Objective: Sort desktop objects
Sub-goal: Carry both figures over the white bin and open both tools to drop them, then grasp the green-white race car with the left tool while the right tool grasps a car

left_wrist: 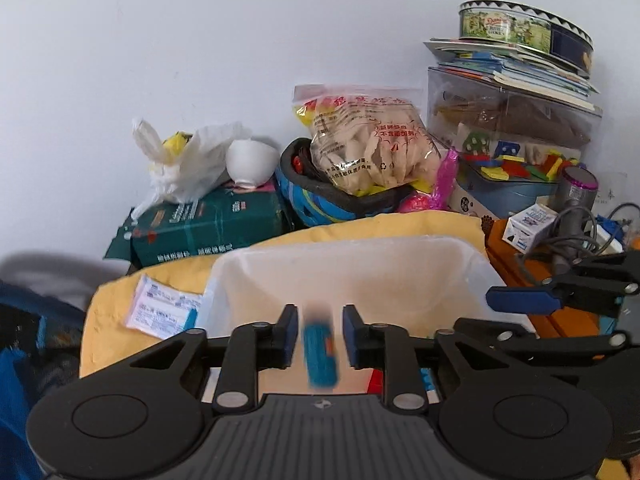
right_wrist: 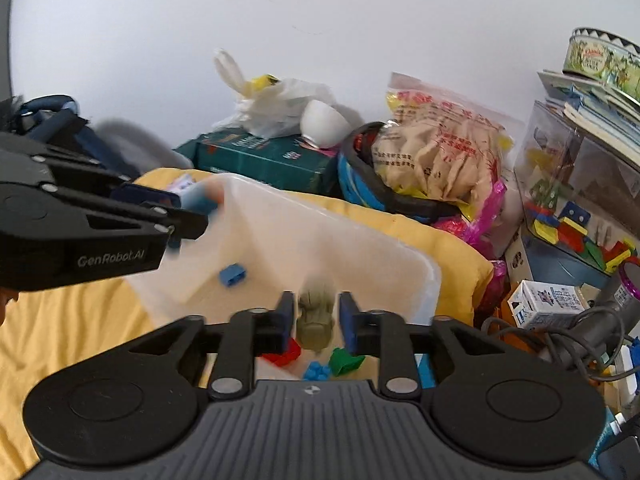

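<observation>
left claw (left_wrist: 320,338): released, blue block (left_wrist: 320,356) loose between | right claw (right_wrist: 312,320): released, grey figure (right_wrist: 316,320) between

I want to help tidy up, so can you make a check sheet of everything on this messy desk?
Surface: yellow cloth, rumpled, under the clear bin.
Job's things: blue block and olive figure, both blurred over the bin; loose bricks inside it.
Clutter: green book, white bowl, snack bag, cookie tin on a stack.
Grippers: left gripper open around the block; right gripper open around the figure.
Cables: grey cord by the hair dryer.
Surroundings: white wall.
</observation>
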The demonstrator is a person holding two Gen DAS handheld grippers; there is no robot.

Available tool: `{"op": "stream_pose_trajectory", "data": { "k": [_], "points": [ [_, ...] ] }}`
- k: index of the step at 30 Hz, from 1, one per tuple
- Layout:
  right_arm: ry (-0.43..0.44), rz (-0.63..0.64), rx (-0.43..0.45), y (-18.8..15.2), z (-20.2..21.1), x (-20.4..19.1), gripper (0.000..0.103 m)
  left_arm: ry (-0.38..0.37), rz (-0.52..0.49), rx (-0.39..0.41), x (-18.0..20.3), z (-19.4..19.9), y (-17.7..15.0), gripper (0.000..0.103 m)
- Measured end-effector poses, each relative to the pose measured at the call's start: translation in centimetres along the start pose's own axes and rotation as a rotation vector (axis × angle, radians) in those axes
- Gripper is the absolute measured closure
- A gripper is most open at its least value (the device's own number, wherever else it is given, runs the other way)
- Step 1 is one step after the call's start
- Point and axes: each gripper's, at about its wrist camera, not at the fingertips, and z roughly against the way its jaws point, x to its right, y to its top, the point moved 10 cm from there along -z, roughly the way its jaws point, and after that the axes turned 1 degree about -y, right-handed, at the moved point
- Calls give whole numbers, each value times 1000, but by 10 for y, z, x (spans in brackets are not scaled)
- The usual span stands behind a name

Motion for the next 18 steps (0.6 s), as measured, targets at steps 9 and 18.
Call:
{"op": "stream_pose_trajectory", "data": {
  "k": [9, 18],
  "points": [
    [51, 52, 76, -29, 47, -15, 52, -59, -60, 46, 16, 71, -58, 56],
    [167, 146, -111, -159, 68, -72, 52, -67, 26, -195, 28, 91, -214, 56]
  ]
}}
